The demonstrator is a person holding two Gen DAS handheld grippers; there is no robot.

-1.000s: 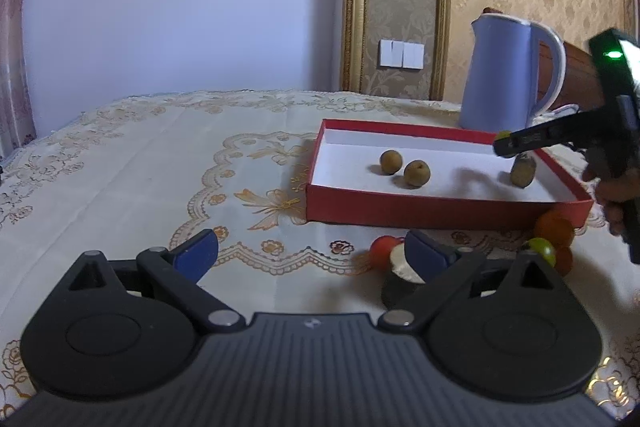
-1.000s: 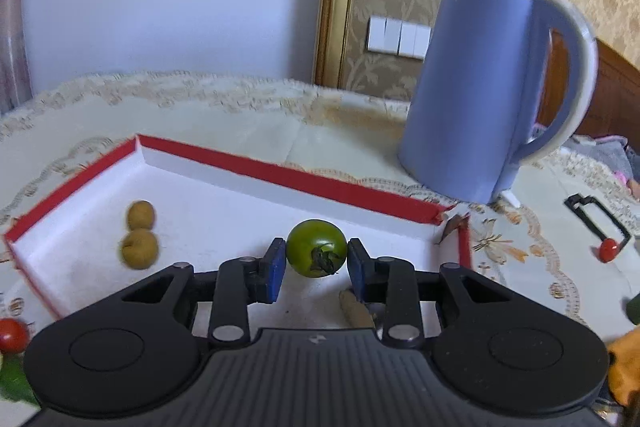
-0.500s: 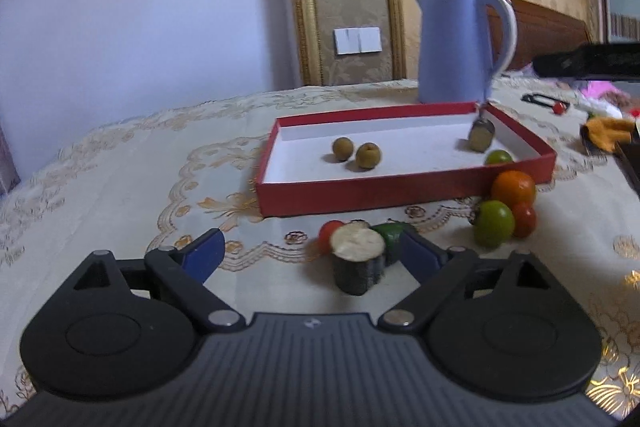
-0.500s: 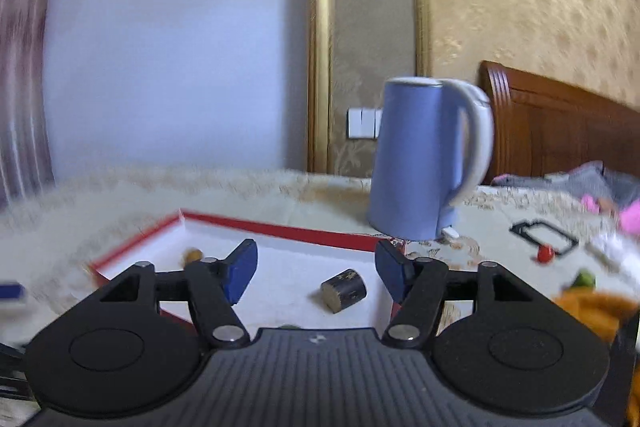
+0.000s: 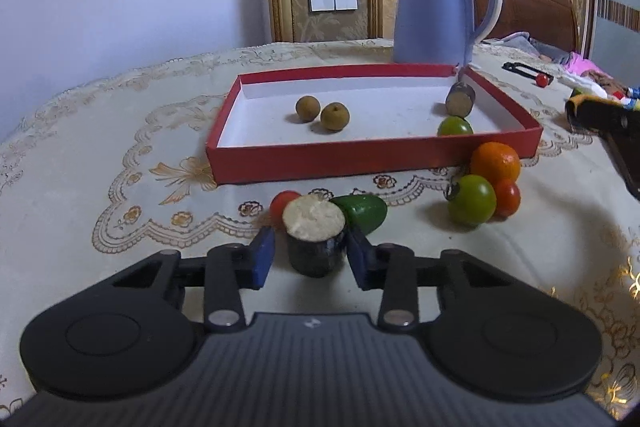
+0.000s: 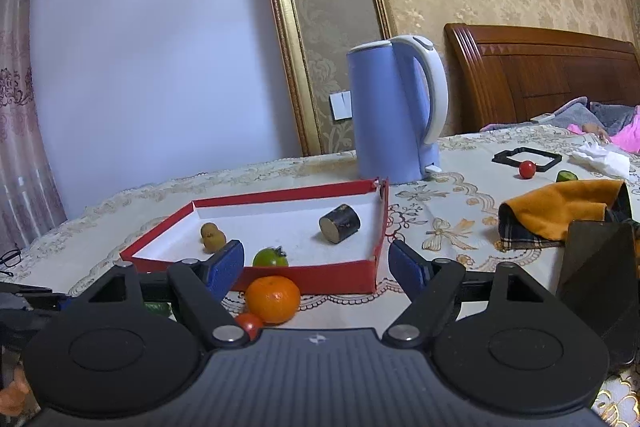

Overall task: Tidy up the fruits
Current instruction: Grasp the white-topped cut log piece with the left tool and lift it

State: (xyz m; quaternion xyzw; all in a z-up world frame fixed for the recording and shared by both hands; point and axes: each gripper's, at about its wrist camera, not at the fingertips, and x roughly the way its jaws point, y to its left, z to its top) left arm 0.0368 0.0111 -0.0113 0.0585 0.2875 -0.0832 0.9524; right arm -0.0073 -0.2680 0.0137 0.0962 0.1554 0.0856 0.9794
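As its blue pads close in from either side, the left claw [image 5: 311,257] frames a dark stub with a pale cut top [image 5: 316,247], which stands upright on the desk [image 5: 120,155] in front of the red tray [image 5: 360,159]. The jaws have just been closing. The right pad is at the stub's side, while a sliver of cloth shows between the left pad and the stub, so it is not yet pinched.

Just behind the stub lie a red cherry tomato [image 5: 282,205] and a green oblong fruit [image 5: 362,213], both near the tray's front wall. To the right, also outside the tray, an orange [image 5: 495,161], a large green tomato [image 5: 472,199] and a second red tomato [image 5: 507,198] sit bunched together.

Inside the tray, two brown round fruits [image 5: 308,108] rest side by side near the middle. A second dark stub [image 5: 460,99] lies on its side near the far right corner, and a smaller green tomato [image 5: 455,127] sits against the front wall.

The right claw [image 6: 316,267] is spread wide, its jaws having just been opening, with nothing between the pads. It faces the tray's near right corner.

Behind the tray stands a blue kettle [image 5: 432,3] on the lace-patterned cloth.
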